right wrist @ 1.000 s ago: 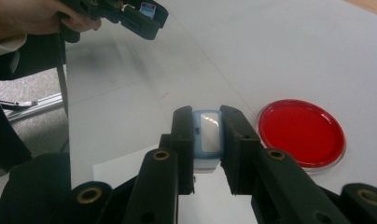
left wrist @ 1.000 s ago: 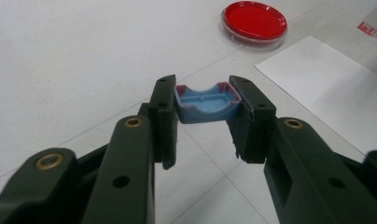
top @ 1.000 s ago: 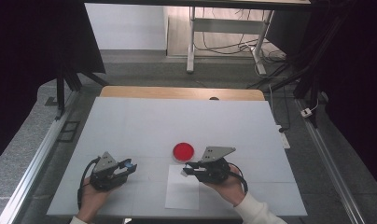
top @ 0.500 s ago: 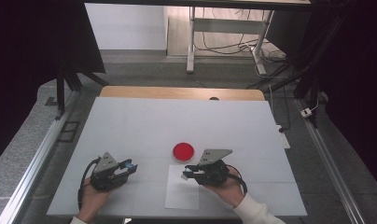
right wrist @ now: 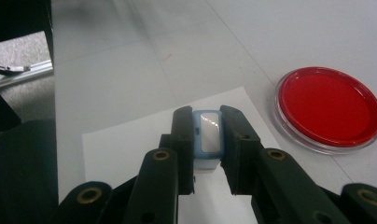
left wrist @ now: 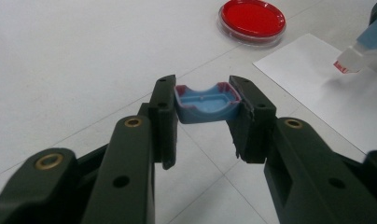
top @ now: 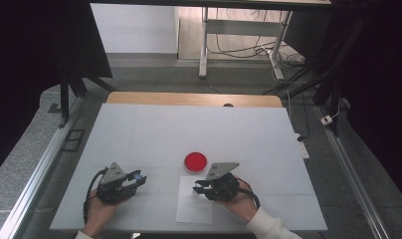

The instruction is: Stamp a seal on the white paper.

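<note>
A blue stamp cap (left wrist: 206, 105) is clamped in the left gripper (left wrist: 203, 119) at frame centre. The stamp (right wrist: 207, 135), its lower part hidden by jaws, is gripped by the right gripper (right wrist: 207, 149) over white paper (right wrist: 130, 149) beside the red ink pad (right wrist: 330, 108).

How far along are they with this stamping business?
The blue cap is off, clamped in the left gripper. The right gripper holds the blue stamp above the white paper, beside the red ink pad. The paper looks unmarked, so pressing the stamp down and recapping probably remain.
</note>
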The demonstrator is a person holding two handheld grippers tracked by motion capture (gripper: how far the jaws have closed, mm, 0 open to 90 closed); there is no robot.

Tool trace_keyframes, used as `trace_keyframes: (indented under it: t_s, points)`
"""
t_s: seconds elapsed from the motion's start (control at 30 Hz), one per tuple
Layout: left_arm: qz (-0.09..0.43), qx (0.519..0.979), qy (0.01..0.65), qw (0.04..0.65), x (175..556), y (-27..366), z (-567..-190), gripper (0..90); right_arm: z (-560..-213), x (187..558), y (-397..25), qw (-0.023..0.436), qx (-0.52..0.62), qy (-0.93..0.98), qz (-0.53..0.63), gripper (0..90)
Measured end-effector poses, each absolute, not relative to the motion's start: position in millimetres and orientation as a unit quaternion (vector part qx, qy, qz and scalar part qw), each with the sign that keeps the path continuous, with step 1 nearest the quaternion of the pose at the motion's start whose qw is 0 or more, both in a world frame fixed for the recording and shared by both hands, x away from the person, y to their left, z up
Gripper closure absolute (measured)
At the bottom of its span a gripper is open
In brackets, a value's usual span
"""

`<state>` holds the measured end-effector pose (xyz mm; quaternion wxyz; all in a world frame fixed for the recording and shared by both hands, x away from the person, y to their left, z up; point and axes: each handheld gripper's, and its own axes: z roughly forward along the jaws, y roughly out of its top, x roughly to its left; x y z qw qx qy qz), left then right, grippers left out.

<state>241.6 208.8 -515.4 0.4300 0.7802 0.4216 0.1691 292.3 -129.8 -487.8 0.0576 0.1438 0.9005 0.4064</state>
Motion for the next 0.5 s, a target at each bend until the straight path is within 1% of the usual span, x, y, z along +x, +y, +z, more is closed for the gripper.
trace_keyframes:
  t_s: [0.5]
  points:
    - [0.169, 0.781, 0.421, 0.429, 241.8, 208.6, -516.2, 63.9, -494.2, 294.2, -124.4, 0.061, 0.137, 0.909, 0.389, 75.0]
